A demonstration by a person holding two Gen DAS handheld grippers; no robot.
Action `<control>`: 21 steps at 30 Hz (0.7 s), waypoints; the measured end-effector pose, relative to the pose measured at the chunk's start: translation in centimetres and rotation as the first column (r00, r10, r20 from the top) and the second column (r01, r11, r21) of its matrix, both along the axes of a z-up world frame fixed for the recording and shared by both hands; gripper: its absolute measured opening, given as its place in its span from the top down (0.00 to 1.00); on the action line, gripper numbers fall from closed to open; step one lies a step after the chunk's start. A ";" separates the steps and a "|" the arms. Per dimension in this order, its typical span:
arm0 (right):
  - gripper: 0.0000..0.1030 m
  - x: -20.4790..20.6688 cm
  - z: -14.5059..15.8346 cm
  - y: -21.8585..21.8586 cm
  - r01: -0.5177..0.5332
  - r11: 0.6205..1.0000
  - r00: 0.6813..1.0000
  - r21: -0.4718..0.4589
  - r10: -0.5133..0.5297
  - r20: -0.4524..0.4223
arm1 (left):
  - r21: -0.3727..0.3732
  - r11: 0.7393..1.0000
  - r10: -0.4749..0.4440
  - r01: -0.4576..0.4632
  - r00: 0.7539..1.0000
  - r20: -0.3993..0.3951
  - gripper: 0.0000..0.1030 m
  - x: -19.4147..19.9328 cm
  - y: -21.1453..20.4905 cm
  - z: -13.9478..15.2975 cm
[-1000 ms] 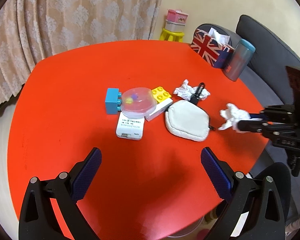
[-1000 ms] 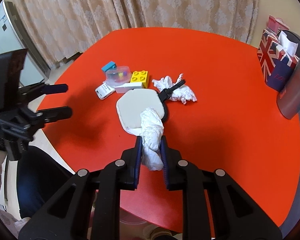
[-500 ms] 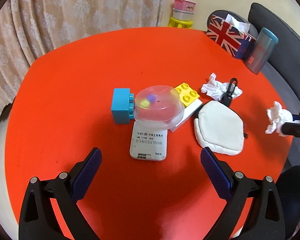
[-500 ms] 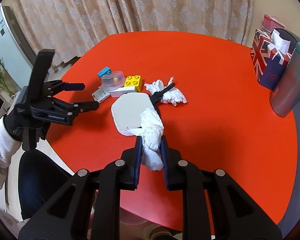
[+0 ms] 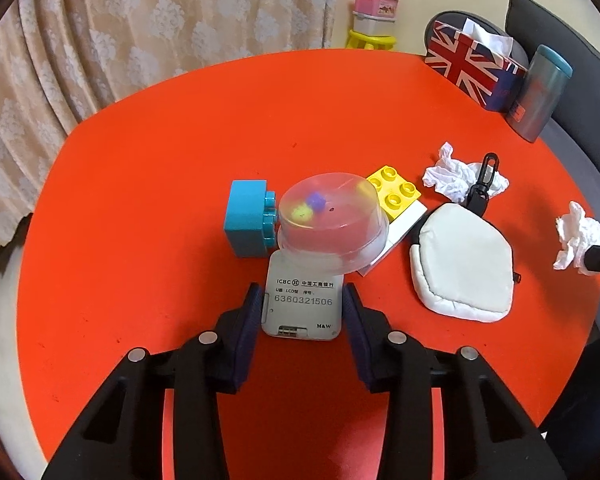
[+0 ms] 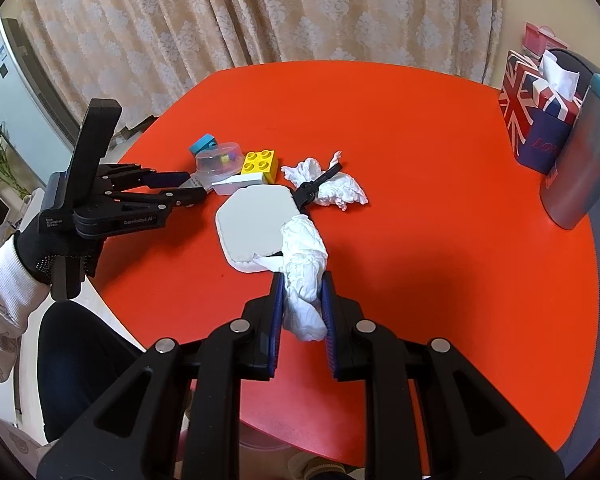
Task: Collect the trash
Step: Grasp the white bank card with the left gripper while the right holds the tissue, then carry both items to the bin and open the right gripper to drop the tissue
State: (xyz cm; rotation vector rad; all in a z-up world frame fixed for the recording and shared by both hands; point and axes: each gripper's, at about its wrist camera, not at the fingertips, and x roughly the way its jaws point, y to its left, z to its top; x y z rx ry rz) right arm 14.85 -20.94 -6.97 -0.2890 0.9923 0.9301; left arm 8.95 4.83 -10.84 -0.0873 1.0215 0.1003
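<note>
Crumpled tissue (image 5: 577, 239) is seen at the right edge of the left wrist view, held above the red table (image 5: 172, 152). The left gripper (image 5: 302, 312) is closed on the white bank device (image 5: 302, 308). In the right wrist view, the right gripper (image 6: 302, 312) is clamped on this tissue; a second tissue (image 6: 332, 188) lies beside the white pouch (image 6: 256, 220).

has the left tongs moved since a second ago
Yes. The left tongs have come forward over the red table and closed in on the white bank token, their fingers now flanking it.
</note>
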 end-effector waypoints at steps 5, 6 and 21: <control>0.83 -0.1 0.0 0.3 -0.001 1.000 1.000 0.008 0.001 0.002 | -0.017 1.000 -0.007 0.007 1.000 -0.002 0.62 -0.2 -0.1 0.0; 0.83 -0.1 0.1 0.3 -0.001 1.000 1.000 0.009 0.001 0.004 | -0.017 1.000 -0.008 0.008 1.000 -0.001 0.62 -0.4 -0.2 0.1; 0.83 -2.6 2.4 -0.7 -0.006 0.999 0.999 0.038 0.004 0.043 | -0.047 0.998 -0.026 0.030 0.996 0.091 0.62 -5.7 -2.2 4.1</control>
